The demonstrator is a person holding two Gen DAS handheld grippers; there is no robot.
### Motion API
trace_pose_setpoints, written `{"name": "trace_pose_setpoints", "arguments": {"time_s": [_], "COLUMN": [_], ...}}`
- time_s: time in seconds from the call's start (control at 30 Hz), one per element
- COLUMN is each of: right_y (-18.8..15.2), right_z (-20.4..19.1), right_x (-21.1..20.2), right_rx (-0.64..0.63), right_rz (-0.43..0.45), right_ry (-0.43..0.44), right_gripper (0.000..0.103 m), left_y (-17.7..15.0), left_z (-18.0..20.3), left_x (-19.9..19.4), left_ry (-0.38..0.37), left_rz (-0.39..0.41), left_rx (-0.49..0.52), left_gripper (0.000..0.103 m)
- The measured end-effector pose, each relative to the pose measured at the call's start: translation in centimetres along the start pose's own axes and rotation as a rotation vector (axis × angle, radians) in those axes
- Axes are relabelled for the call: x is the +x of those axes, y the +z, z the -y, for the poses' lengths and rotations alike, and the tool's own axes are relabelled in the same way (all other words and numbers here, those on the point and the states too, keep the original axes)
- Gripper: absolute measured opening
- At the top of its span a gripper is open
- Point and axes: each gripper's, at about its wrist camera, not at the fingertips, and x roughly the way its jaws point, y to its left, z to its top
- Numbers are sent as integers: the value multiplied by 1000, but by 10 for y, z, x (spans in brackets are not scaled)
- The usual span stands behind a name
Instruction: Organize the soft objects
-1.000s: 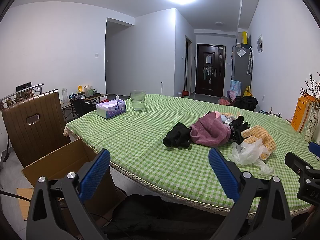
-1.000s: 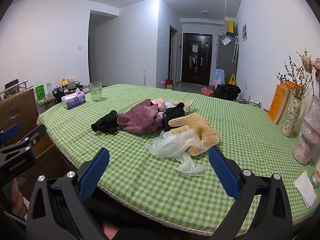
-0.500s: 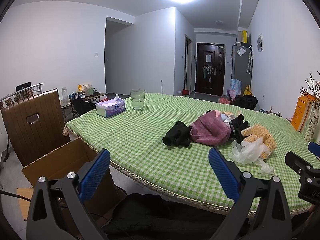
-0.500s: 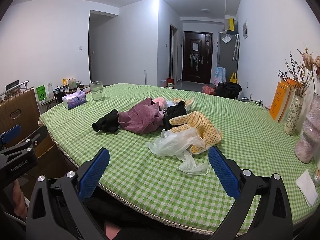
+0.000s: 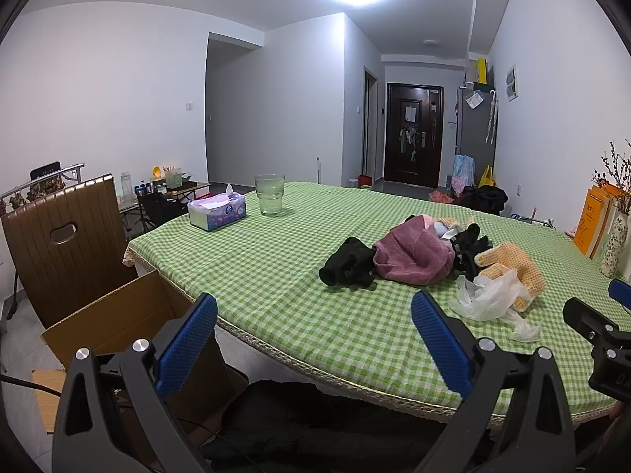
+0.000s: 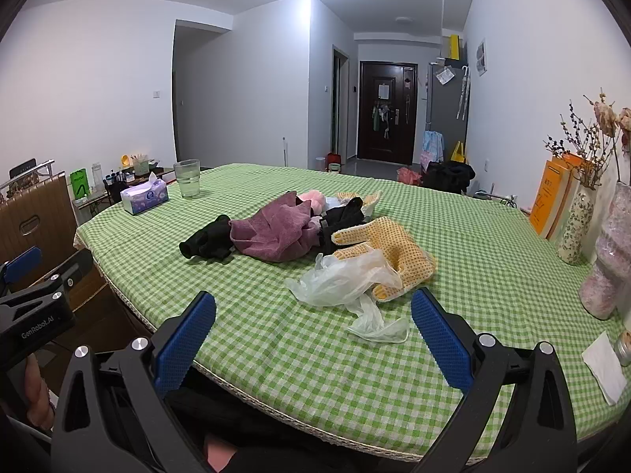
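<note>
Right hand-held gripper (image 6: 313,327) slightly nearer, agape

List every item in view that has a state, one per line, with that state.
Left tool: open, empty, short of the table.
Right tool: open, empty, above the near table edge.
Brown cardboard box: open, on the floor by the table.
Clear drinking glass: upright, partly filled.
Purple tissue box: tissue sticking out.
Mauve towel: crumpled in the pile.
Clear plastic bag: crumpled, overlapping the yellow dotted glove.
Dark front door: closed.

Black claw (image 6: 313,339) frames — blue dimpled pads (image 6: 184,345), silver screws.
</note>
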Motion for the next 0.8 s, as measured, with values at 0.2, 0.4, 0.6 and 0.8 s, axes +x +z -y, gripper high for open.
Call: {"name": "trace_pose_setpoints", "arguments": {"time_s": [0.2, 0.4, 0.6, 0.8], "right_y": [-1, -1, -1, -1], "right_z": [1, 2, 2, 2], "right_x": [1, 2, 2, 2], "right_rx": [1, 1, 2, 1], "right_rz": [-2, -3, -3, -3], "right_ry": [0, 0, 0, -2], "right_gripper": [95, 95, 95, 95], "left_y": [1, 0, 0, -1], "left_z": [0, 0, 1, 1], "left_x": [-1, -1, 0, 0], "left_ry": [-2, -3, -4, -5], "left_rz": [2, 2, 2, 1], "left_rx": [1, 1, 2, 1], "left_gripper": [96, 96, 96, 96]}}
